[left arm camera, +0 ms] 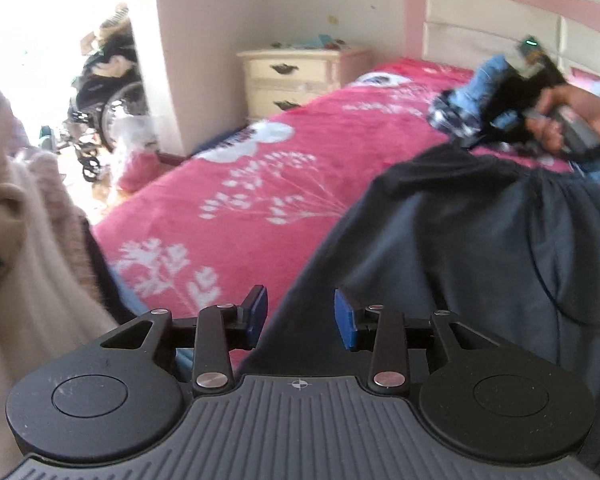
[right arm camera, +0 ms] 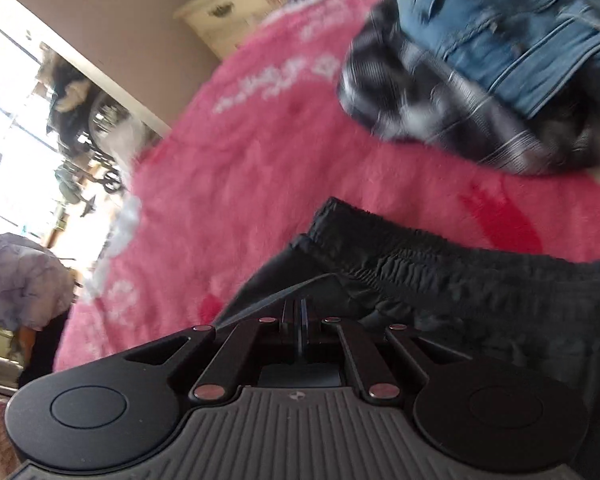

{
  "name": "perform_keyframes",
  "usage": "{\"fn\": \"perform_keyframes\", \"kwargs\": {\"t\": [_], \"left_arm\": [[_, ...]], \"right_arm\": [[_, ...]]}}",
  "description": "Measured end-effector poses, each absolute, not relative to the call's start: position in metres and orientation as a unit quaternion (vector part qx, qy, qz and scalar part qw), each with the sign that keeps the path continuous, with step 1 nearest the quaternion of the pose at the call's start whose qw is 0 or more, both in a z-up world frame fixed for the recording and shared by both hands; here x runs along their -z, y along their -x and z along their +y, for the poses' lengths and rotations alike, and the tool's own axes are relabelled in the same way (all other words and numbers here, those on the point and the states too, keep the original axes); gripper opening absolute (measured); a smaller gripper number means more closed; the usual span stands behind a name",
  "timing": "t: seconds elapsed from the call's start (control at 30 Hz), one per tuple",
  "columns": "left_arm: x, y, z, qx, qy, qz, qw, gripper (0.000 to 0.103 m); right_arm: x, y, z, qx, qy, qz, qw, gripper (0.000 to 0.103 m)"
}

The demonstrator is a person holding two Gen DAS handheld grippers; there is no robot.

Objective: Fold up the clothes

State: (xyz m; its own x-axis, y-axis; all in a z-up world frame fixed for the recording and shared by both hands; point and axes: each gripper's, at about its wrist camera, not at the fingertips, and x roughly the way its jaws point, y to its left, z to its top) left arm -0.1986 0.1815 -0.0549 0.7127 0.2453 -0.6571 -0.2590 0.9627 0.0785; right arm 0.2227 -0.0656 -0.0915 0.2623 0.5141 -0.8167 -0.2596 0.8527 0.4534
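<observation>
Your right gripper (right arm camera: 300,316) has its jaws clenched on the dark trousers (right arm camera: 480,292) lying on the pink bed (right arm camera: 240,184); your left gripper (left arm camera: 301,320) is released over them. Draw the cloth across evenly, keeping edges aligned.

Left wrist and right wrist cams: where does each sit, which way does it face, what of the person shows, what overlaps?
Left wrist: on the left tool, open, facing across the pink bedspread toward the nightstand; shows the right tool and hand.
Right wrist: on the right tool, shut, tilted down at the black pants' waistband; no hand shows.
Shared: bedspread, pants, denim-and-plaid pile, nightstand.
</observation>
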Motion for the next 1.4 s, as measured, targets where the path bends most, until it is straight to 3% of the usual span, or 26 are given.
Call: {"fn": "perform_keyframes", "kwargs": {"t": [0.17, 0.3, 0.5, 0.7, 0.83, 1.2, 1.4], "left_arm": [[0.08, 0.185, 0.185, -0.135, -0.005, 0.399, 0.907, 0.037], [0.084, 0.184, 0.19, -0.135, -0.001, 0.407, 0.903, 0.037], [0.071, 0.193, 0.19, -0.114, 0.007, 0.401, 0.909, 0.038], [0.055, 0.213, 0.187, -0.068, 0.039, 0.403, 0.912, 0.044], [0.044, 0.211, 0.176, -0.037, 0.047, 0.387, 0.92, 0.044], [0.012, 0.12, 0.071, 0.219, 0.065, 0.322, 0.919, 0.047], [0.014, 0.107, -0.006, 0.353, 0.033, 0.353, 0.866, 0.047]], "right_arm": [[0.113, -0.238, -0.047, -0.22, -0.096, 0.541, 0.806, 0.003], [0.097, -0.231, -0.065, -0.207, -0.139, 0.485, 0.838, 0.004], [0.013, -0.191, -0.145, -0.259, -0.198, 0.413, 0.85, 0.005], [-0.093, -0.098, -0.234, -0.319, -0.178, 0.351, 0.862, 0.022], [-0.138, -0.027, -0.293, -0.297, -0.178, 0.322, 0.881, 0.022], [-0.162, 0.099, -0.404, -0.109, -0.217, 0.352, 0.904, 0.022], [-0.112, 0.099, -0.409, -0.104, -0.23, 0.436, 0.864, 0.022]]}}
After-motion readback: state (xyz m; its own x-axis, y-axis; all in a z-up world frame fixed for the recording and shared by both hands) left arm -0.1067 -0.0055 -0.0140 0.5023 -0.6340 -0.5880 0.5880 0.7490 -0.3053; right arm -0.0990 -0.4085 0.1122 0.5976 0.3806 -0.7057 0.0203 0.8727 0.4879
